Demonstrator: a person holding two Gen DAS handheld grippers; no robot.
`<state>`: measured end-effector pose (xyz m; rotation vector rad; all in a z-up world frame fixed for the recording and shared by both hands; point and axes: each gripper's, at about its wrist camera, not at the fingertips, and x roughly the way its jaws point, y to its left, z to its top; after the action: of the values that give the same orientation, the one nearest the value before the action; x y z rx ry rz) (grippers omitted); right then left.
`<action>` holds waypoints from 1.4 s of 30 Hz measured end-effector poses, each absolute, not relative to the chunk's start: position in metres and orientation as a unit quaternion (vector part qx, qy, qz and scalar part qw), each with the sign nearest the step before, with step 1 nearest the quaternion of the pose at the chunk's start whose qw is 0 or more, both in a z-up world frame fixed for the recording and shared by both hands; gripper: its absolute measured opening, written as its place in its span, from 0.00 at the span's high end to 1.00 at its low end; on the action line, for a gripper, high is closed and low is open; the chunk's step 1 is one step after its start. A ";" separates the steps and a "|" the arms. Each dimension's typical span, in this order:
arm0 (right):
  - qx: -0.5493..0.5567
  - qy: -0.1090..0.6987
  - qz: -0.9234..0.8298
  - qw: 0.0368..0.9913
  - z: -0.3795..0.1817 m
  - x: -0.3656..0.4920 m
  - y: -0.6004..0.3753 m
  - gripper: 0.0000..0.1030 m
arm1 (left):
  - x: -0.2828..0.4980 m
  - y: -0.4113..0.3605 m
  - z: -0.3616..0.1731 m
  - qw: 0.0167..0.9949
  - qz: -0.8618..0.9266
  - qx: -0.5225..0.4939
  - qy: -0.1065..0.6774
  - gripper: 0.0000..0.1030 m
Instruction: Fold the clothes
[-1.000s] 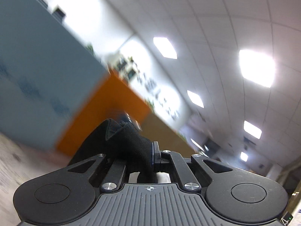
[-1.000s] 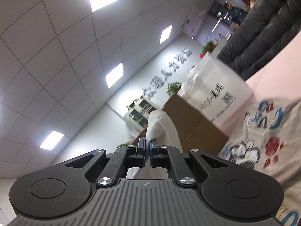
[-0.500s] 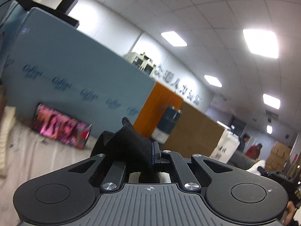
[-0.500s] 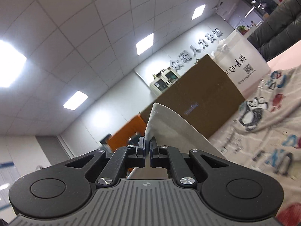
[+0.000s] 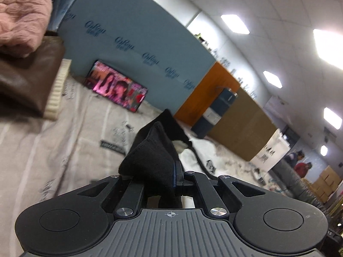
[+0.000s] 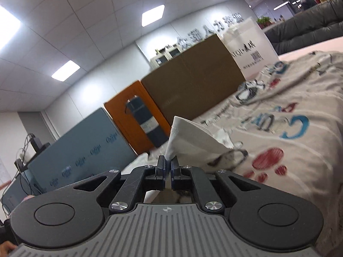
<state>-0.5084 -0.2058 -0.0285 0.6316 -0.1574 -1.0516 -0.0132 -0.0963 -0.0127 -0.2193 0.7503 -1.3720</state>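
Left gripper (image 5: 171, 176) clamps black cloth (image 5: 154, 154); right gripper (image 6: 167, 167) pinches white cloth corner (image 6: 188, 141). Risk: thin white edge slips under tension, spoiling fold.

Lying on sheet (image 5: 70, 132): phone (image 5: 116, 86), leaning against panel (image 5: 133, 40) behind. Right of panel: flask (image 6: 148, 124) before boards (image 6: 193, 81). Left, atop sheet: stacked clothes (image 5: 25, 49). Further right: bag (image 6: 250, 47), sofa (image 6: 308, 25) behind.
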 end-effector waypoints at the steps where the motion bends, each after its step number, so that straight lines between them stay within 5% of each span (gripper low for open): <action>1: 0.296 -0.065 -0.496 0.814 -0.032 -0.509 -0.203 0.96 | -0.015 -0.095 -0.014 0.709 -0.612 -0.088 0.339 0.96; 7: 0.306 -0.002 -0.489 0.817 -0.048 -0.516 -0.194 0.96 | -0.024 -0.087 -0.017 0.747 -0.586 -0.004 0.313 0.86; 9: 0.314 0.007 -0.472 0.823 -0.048 -0.521 -0.192 0.86 | -0.019 -0.078 -0.014 0.751 -0.583 -0.006 0.310 0.75; 10: 0.310 0.010 -0.466 0.829 -0.044 -0.522 -0.190 0.81 | -0.014 -0.073 -0.010 0.761 -0.574 -0.011 0.304 0.62; 12: 0.285 -0.003 -0.457 0.843 -0.034 -0.525 -0.187 0.53 | -0.004 -0.058 0.001 0.783 -0.554 -0.041 0.281 0.39; 13: 0.271 -0.015 -0.448 0.852 -0.026 -0.527 -0.186 0.49 | 0.002 -0.053 0.007 0.790 -0.546 -0.061 0.271 0.31; 16: 0.256 -0.056 -0.416 0.871 -0.006 -0.532 -0.200 0.35 | 0.024 -0.051 0.025 0.787 -0.549 -0.115 0.256 0.31; 30: 0.343 0.022 -0.336 0.877 0.035 -0.377 -0.431 0.26 | 0.091 -0.270 -0.006 0.670 -0.635 -0.024 0.384 0.35; 32: 0.368 0.037 -0.340 0.865 0.025 -0.352 -0.464 0.26 | 0.091 -0.284 -0.019 0.665 -0.629 -0.008 0.403 0.45; 42: 0.393 0.160 -0.331 0.843 -0.035 -0.250 -0.536 0.26 | 0.049 -0.287 -0.028 0.639 -0.677 0.144 0.336 0.59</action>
<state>-0.2501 -0.5357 -0.0349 0.8309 0.3386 -0.6981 0.0486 -0.2875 -0.0282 0.3279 0.7657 -1.5436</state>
